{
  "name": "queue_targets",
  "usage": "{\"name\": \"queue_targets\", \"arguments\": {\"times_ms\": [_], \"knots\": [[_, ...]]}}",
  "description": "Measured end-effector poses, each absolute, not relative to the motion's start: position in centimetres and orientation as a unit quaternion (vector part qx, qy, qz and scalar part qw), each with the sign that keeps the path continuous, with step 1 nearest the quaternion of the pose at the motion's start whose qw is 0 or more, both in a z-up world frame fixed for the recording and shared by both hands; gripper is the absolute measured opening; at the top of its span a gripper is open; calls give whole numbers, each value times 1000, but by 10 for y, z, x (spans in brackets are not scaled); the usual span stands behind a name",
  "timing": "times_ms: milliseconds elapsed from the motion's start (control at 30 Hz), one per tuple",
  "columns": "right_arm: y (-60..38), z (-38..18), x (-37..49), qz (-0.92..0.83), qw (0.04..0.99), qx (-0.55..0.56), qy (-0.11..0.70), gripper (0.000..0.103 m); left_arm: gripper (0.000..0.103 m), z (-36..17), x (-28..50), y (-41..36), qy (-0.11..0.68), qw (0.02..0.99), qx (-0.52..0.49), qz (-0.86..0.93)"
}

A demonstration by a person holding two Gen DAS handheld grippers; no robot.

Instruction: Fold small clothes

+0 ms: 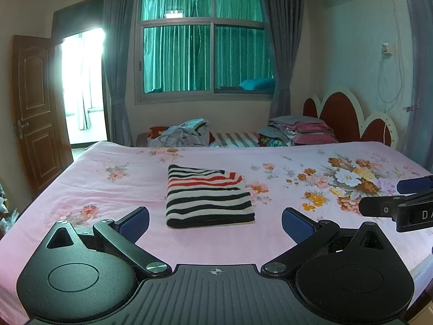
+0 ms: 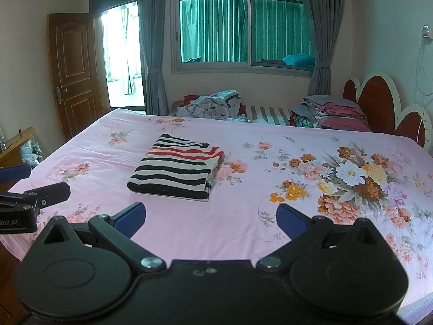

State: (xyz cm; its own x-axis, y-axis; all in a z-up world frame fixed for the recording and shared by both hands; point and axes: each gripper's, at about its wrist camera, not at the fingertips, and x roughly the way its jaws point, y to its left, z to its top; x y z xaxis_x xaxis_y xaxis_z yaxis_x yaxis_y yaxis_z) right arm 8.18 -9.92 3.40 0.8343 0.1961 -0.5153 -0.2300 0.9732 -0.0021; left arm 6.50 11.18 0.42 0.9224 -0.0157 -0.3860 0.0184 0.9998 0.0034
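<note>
Striped in black, white and red, the folded garment [image 1: 209, 196] lies as a neat rectangle on the pink flowered sheet [image 1: 108, 184] of the bed, near the middle of its near half, with the red bands toward the far end and a thick folded edge facing the cameras. What kind of garment it is cannot be told from its folded shape. Beyond the bed, a loose heap of clothes [image 1: 184, 132] and a stack of folded fabric [image 1: 300, 132] sit by the red headboard [image 1: 343, 116], partly cut off by the mattress edge. Both grippers hover low over the near edge of the bed, apart from the garment: the left gripper [image 1: 215, 223] has its blue-padded fingers spread wide and empty, and the right gripper [image 2: 211, 218] is likewise spread wide, holding nothing.
</note>
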Motion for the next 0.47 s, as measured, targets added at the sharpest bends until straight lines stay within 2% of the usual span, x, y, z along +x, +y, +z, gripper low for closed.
{"name": "queue_targets", "arguments": {"times_ms": [467], "knots": [[-102, 35, 84, 113, 957, -32, 265, 103, 103, 6, 63, 111, 182, 983, 6, -7]]}}
